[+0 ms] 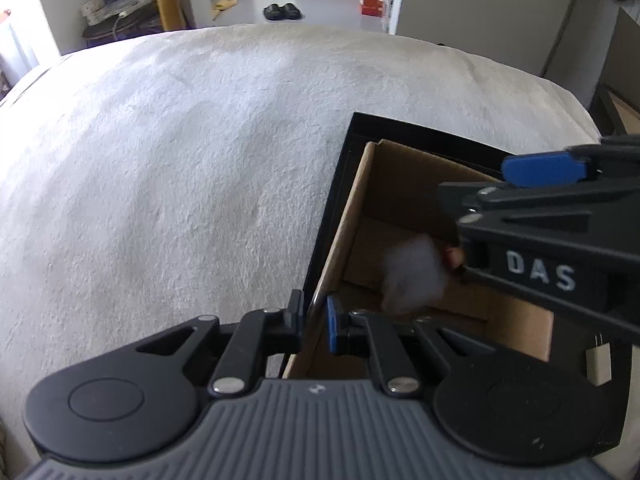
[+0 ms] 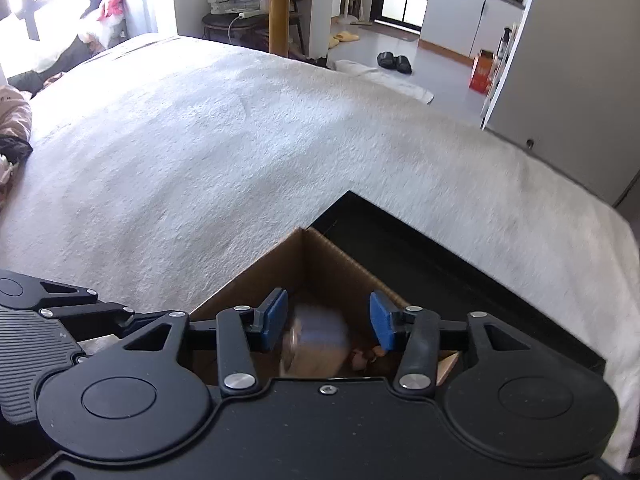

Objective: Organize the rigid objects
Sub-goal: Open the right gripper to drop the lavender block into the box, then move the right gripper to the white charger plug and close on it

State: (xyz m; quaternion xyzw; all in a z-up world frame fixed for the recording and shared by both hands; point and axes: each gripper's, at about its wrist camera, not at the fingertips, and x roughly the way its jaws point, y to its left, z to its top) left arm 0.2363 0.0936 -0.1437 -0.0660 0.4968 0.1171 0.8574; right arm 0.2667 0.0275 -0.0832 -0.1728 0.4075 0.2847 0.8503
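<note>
Down in the cardboard box (image 1: pixel 400 208) there is a pale, whitish-grey object (image 1: pixel 414 276), rounded and badly smeared by blur, so its exact shape and make cannot be told. From the right wrist view the same object (image 2: pixel 316 340) reads as a stubby, greyish-lilac cylinder with a lighter end face, lying inside the box (image 2: pixel 316 264) near a few small brownish bits at the bottom.

The right gripper (image 2: pixel 328 322) hangs over the open box with its blue-padded fingers (image 2: pixel 274 316) set moderately apart. The object lies below and between them, nearer the left pad, and neither pad presses on it.

The left gripper (image 1: pixel 316 320) has its fingers (image 1: pixel 332 324) pinched tight on the near-left wall of the box, one finger outside the cardboard and the blue pad inside. The pale object lies further in, beyond and to the right of that grip, apart from it.

The box sits on a black tray (image 1: pixel 340 184), which rests on a bed covered in a white fuzzy blanket (image 1: pixel 180 160).
</note>
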